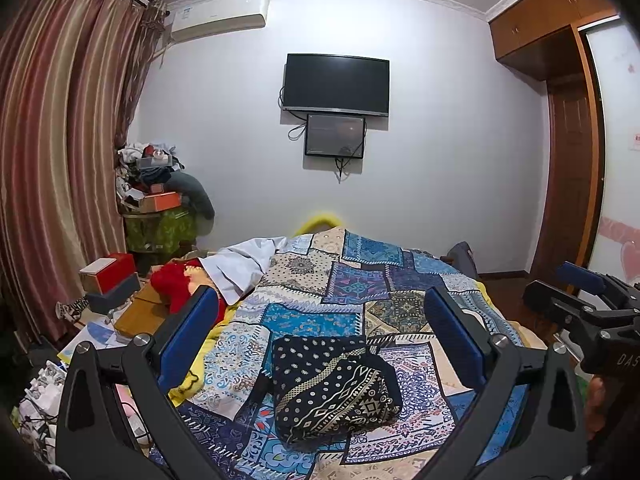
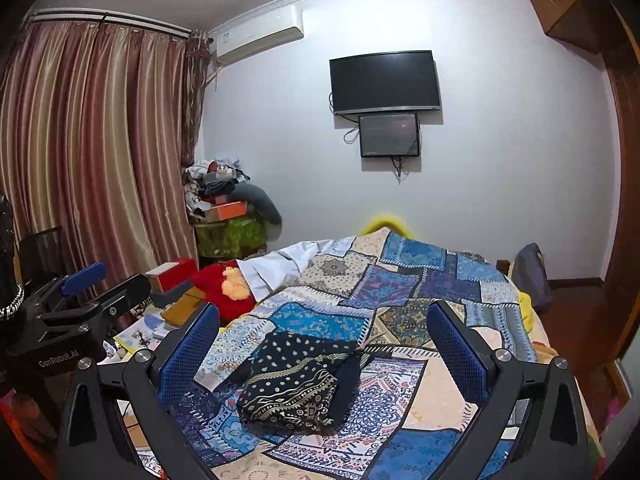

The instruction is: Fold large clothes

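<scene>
Folded dark navy, cream-patterned garment [image 1: 334, 390] on blue patchwork bedspread [image 1: 360, 272]; left gripper [image 1: 320, 334] and right gripper [image 2: 322, 340] both spread wide, empty, above it.

- Folded garment [image 1: 332, 388] – soft matt cloth, printed.
- Bedspread [image 1: 360, 280] – thin patchwork-print cloth, creased.
- Left gripper [image 1: 320, 340] – matt black plastic, blue ribbed pads, shiny metal screws.
- Wardrobe [image 1: 560, 12] – glossy wood.
- Curtain [image 2: 80, 140] – sheeny striped cloth.
</scene>
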Demonstrator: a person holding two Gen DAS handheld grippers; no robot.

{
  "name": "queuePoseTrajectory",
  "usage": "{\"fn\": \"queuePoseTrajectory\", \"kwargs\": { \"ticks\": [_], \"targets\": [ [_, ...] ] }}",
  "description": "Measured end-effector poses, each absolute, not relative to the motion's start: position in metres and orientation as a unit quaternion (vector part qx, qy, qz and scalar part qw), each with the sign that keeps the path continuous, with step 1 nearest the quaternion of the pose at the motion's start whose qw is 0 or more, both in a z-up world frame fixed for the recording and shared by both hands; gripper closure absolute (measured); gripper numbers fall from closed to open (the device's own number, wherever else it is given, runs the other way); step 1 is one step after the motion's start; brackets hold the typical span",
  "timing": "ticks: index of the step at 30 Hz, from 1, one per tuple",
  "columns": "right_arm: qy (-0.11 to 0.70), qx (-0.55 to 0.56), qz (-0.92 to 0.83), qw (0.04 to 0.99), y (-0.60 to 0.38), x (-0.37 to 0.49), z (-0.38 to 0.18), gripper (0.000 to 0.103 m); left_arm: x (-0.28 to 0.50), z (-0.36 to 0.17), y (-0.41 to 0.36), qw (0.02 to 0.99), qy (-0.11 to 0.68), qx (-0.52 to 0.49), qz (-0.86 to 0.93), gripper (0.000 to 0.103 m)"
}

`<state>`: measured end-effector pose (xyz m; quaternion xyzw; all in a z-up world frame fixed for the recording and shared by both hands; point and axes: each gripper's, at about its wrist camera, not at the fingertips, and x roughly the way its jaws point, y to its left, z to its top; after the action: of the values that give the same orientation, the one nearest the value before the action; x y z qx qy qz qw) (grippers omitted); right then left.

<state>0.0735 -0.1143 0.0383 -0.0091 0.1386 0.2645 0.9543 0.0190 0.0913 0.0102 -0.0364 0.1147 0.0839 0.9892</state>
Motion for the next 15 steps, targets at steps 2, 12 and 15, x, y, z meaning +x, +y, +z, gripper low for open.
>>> {"fn": "queuePoseTrajectory", "kwargs": {
  "ticks": [2, 12, 15],
  "targets": [
    [0.139, -0.008, 0.264, 0.954, -0.1121, 0.0723, 0.0390, 0.000, 0.0190, 0.0103, 0.0910, 0.989, 0.115, -0.036, 0.084, 0.000],
    [0.138, -0.008, 0.262, 0.955, -0.1098, 0.0710, 0.0395, 0.000, 0.0195, 0.0124, 0.0926, 0.990, 0.116, -0.037, 0.074, 0.000],
    [0.139, -0.009, 0.261, 0.955, -0.1078, 0.0696, 0.0394, 0.000, 0.0200, 0.0134, 0.0918, 0.990, 0.116, -0.036, 0.070, 0.000]
  ]
}}
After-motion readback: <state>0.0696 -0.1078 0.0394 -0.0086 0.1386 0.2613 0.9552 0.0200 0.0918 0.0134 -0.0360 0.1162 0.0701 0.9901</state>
